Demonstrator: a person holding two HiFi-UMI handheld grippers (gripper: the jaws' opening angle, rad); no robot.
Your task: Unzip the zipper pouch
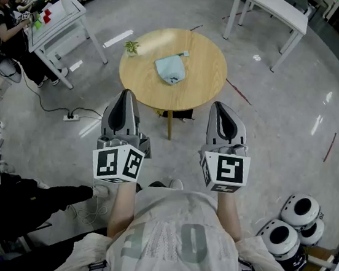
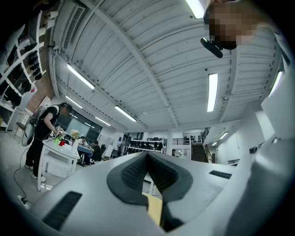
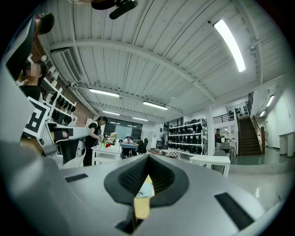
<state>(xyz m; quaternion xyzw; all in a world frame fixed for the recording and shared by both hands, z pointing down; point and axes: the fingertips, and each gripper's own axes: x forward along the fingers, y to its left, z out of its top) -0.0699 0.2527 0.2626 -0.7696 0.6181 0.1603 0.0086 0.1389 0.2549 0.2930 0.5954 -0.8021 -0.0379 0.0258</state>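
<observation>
I see a light-blue fabric zipper pouch (image 1: pixel 170 69) lying flat near the middle of a round pale wooden tabletop (image 1: pixel 205 56). Nothing is touching the pouch. A small green sprig (image 1: pixel 131 47) sits by the tabletop's left edge, well apart from it. The person stands on the near side of the table and holds both tools out side by side. The left gripper (image 1: pixel 126 93) and the right gripper (image 1: pixel 217 105) both point towards the tabletop, with a gap between them. Each one carries a cube with black-and-white square markers (image 1: pixel 118 162) at its near end. In the left gripper view the left gripper (image 2: pixel 146 154) has its ribbed black pads pressed together with nothing between them, and it is aimed a little upward at the ceiling lights. In the right gripper view the right gripper (image 3: pixel 147 157) is likewise closed and empty. Through the slit below its pads I can see a sliver of the pouch (image 3: pixel 144 190) and the yellowish tabletop (image 3: pixel 142 208) far beyond. Off to the far left a person in dark clothes (image 1: pixel 4 23) works at a white desk (image 1: pixel 57 21). A white table (image 1: pixel 273 6) stands at the far right. On the grey floor (image 1: pixel 285 103) at the near right are white rounded units with black round faces (image 1: pixel 287 231).
</observation>
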